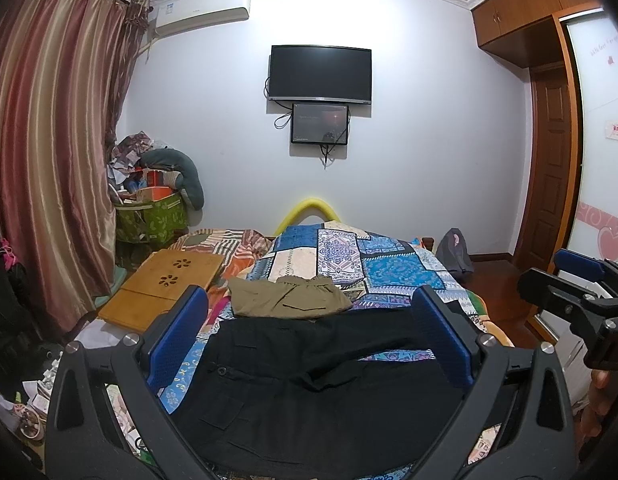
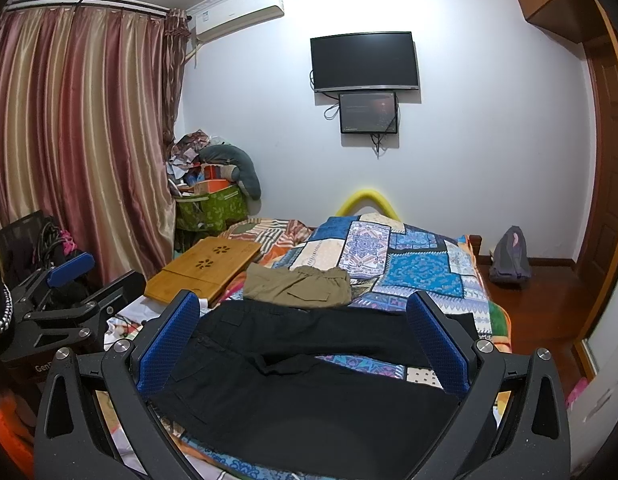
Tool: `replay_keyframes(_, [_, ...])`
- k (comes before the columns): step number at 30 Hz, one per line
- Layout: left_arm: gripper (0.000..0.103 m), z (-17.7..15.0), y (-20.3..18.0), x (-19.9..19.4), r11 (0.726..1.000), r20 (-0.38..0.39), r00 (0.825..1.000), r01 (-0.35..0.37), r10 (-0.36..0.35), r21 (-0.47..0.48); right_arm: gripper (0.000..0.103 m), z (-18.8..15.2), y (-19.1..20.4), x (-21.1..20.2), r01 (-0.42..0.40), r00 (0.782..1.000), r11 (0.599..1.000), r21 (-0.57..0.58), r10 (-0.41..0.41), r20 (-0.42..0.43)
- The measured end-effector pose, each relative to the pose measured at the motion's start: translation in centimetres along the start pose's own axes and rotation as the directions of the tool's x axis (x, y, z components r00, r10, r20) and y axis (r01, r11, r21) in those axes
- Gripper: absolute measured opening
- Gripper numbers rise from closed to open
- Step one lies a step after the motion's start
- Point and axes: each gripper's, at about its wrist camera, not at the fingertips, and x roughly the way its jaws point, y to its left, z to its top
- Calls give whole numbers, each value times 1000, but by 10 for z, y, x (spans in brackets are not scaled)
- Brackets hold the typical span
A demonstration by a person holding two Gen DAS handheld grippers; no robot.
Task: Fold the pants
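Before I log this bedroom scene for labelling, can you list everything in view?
black pants: 1, black, spread flat on near bed
khaki pants: 1, olive-tan, folded, beyond black pair
bedspread: 1, blue patchwork, covering bed
lap desk: 1, bamboo, bed's left side
storage bag: 1, green, overfilled, corner
curtains: striped pink-gold, left
screens: 2, black, wall
air conditioner: 1, white, high
backpack: 1, grey, floor right
left gripper: blue pads, open above pants
right gripper: blue pads, open
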Motion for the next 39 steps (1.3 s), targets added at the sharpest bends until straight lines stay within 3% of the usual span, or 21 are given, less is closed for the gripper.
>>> replay_keyframes(27, [103,-4,4,15,1000,-13,1000,17,-17,5,103,-3,-11,11,10,1000,1000,22,-10,-21])
replay_keyframes(39, [103,-7,24,92,999,-111,994,-18,23,40,103,-10,-30,62,97,991,995,-19,-99,-87])
